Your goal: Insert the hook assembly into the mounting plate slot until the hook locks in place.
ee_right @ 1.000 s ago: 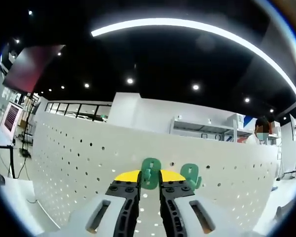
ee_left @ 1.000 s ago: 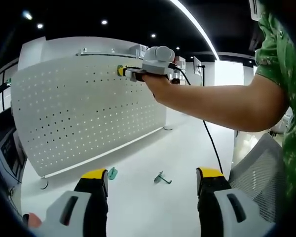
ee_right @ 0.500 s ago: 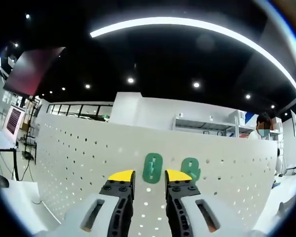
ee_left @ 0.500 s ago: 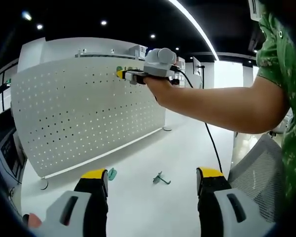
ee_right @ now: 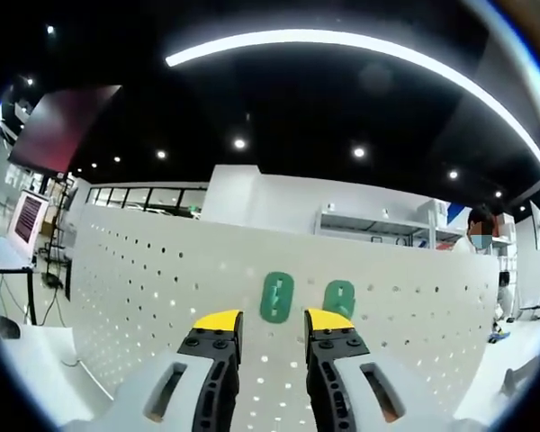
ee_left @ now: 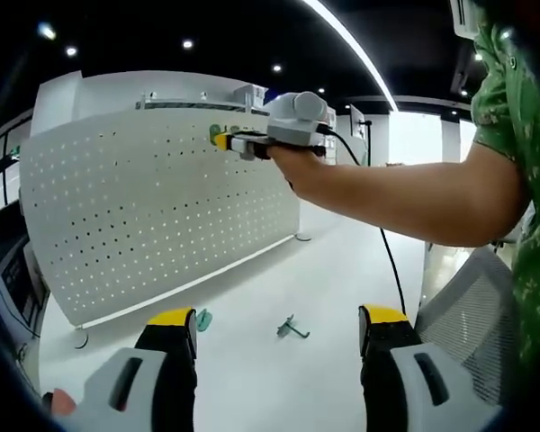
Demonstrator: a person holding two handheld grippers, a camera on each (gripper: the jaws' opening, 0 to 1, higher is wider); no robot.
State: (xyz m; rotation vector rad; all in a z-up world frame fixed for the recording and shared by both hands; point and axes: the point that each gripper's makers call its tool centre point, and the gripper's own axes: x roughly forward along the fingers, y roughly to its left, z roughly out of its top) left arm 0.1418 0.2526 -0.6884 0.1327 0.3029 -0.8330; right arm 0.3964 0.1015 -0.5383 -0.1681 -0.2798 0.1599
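A white perforated mounting plate [ee_left: 153, 198] stands upright on a white table. Two green hook assemblies [ee_right: 277, 298] [ee_right: 338, 299] sit side by side on the plate [ee_right: 144, 288] near its top edge. My right gripper [ee_right: 262, 320] is open just in front of the left hook, with nothing between its jaws. In the left gripper view that gripper [ee_left: 223, 140] is held high at the plate's top by a person's arm [ee_left: 405, 193]. My left gripper [ee_left: 274, 322] is open low over the table. A loose metal hook [ee_left: 290, 328] and a green piece [ee_left: 203, 318] lie on the table.
A black cable [ee_left: 389, 261] hangs from the right gripper. A grey mesh chair back [ee_left: 468, 324] is at the right. A monitor [ee_right: 25, 216] stands left of the plate. Another person [ee_right: 479, 236] stands behind the plate's right end.
My right gripper was shut on the left green hook; it has opened and drawn back a little, leaving the hook on the plate. The left gripper has stayed put.
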